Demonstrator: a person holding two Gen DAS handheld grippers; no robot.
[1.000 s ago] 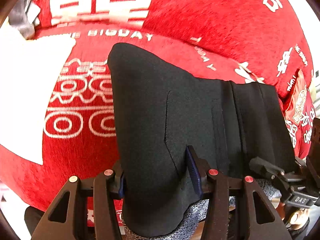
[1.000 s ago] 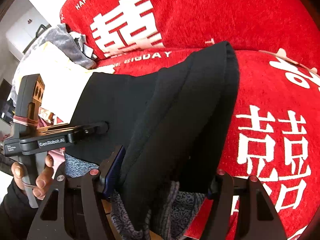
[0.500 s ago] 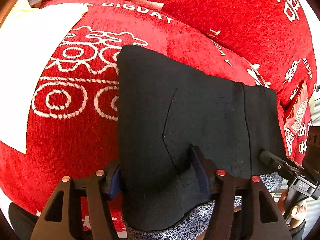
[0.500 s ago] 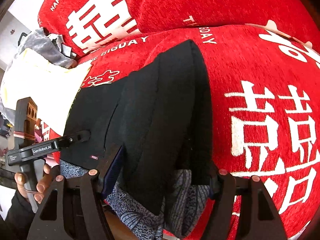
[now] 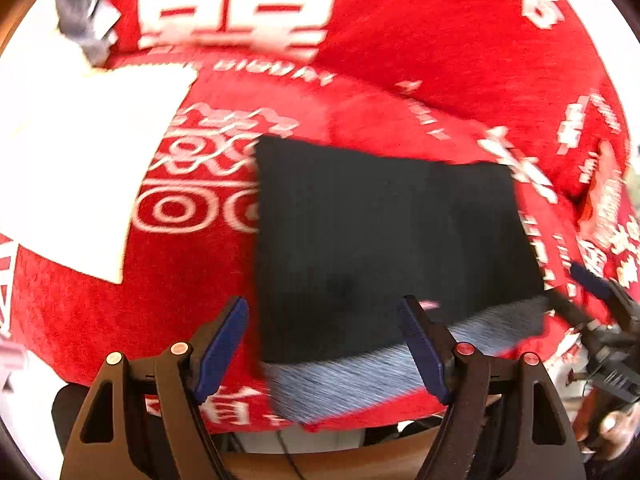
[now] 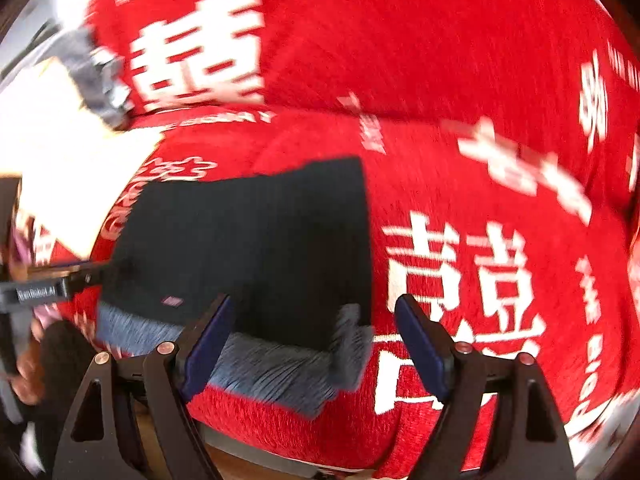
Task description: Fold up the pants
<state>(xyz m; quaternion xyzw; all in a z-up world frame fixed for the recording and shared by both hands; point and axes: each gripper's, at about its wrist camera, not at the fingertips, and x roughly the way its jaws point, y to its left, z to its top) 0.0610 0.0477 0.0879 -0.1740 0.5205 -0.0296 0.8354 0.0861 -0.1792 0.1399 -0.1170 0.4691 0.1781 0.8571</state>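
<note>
Left claw spread wide, gripping nothing; blue pads apart, hovering at the near edge of the pants. Pants folded into a flat black rectangle on the red sofa cover, grey waistband toward the camera, its left part lying between the left claw's fingers without visible contact. Right claw likewise wide open and empty, set at the right near corner of the same black rectangle; left pad over the waistband, right pad over bare red cover just beside the pants' right edge. Both tools angled down from the front edge of the seat, fingers pointing toward the backrest. Seen from the right camera, left tool at the far left edge, held in a hand, white lettering on its black bar too blurred to read with certainty. Farther off, a white cloth to the left of the pants, well apart, with a grey garment behind it. On the cover, large white Chinese characters and a line of Latin capitals, smeared by motion blur and unreadable.
</note>
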